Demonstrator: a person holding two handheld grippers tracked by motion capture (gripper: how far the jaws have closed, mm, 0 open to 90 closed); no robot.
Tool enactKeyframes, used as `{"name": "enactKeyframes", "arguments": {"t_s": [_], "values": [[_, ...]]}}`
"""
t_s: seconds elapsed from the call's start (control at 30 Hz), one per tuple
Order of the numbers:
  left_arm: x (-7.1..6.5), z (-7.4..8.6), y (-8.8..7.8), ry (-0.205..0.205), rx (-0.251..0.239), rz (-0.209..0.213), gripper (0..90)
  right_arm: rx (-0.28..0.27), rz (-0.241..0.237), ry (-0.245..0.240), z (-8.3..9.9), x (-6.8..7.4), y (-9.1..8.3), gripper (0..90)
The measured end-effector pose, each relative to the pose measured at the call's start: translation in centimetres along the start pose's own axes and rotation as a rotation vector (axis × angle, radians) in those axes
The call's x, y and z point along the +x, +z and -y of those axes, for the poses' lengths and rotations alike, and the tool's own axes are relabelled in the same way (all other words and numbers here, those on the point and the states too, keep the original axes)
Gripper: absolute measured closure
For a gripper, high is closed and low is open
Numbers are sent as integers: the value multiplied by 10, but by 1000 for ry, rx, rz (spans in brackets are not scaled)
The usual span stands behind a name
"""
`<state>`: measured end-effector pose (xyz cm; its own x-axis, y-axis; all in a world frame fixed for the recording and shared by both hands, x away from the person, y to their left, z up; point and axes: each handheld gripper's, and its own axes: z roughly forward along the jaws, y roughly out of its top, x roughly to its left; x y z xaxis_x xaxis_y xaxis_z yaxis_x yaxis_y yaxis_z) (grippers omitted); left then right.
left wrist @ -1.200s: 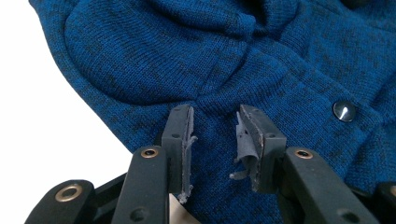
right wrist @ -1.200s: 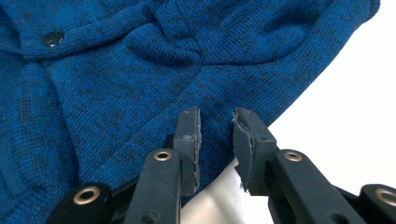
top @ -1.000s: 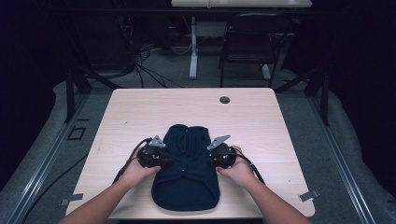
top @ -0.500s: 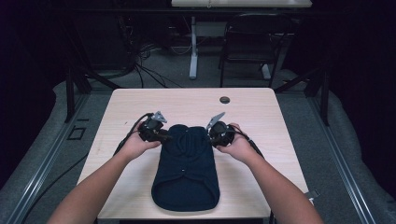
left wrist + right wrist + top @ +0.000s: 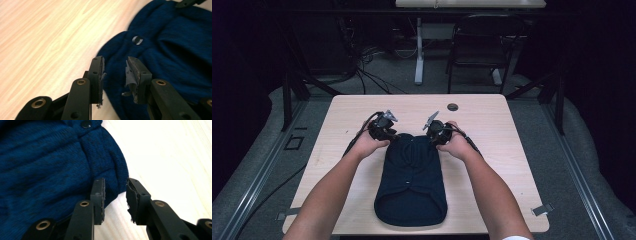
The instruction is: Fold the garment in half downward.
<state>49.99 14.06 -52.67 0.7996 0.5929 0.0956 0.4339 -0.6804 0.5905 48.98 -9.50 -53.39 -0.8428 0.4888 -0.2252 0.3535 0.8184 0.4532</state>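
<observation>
Jaws of the left gripper point(image 5: 115, 75) parted, poised over the far left edge of a dark blue knit garment point(image 5: 411, 181), nothing clamped, worn grey pad lining peeling from one finger point(image 5: 130, 75). Jaws of the right gripper point(image 5: 115, 195) likewise apart, straddling the rounded far right corner of the same garment, empty. Garment lying flat along the middle of a pale wood-grain table point(image 5: 512, 150), folded into a long rounded shape, ribbed in texture, with a small round button point(image 5: 137, 40) near its far end.
</observation>
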Motion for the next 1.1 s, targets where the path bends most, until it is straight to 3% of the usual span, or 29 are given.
{"name": "enactKeyframes", "arguments": {"t_s": [0.13, 0.23, 0.37, 0.6, 0.73, 0.87, 0.97, 1.1], "values": [[6, 2, 5, -18, 7, -32, 638, 3, 26, 1, -2, -5, 3, 644], [8, 3, 9, -41, 3, -31, 638, 2, 41, 21, -5, -12, 3, 649], [6, 4, 17, -30, 17, -33, 631, 8, 37, 31, -7, -14, 7, 651], [6, 6, 26, -24, 34, -30, 605, 3, 12, 51, -7, -14, 14, 658], [4, 7, 29, -13, 43, -35, 605, -49, -35, 71, -9, -15, 9, 642], [2, 7, 31, -6, 54, -27, 622, 25, -20, 27, -8, -9, 19, 627], [1, 8, 31, -14, 54, -20, 679, 44, -6, 21, -8, -6, 23, 635], [1, 10, 30, -21, 52, -15, 732, 54, -39, 40, -8, -5, 22, 754]]}}
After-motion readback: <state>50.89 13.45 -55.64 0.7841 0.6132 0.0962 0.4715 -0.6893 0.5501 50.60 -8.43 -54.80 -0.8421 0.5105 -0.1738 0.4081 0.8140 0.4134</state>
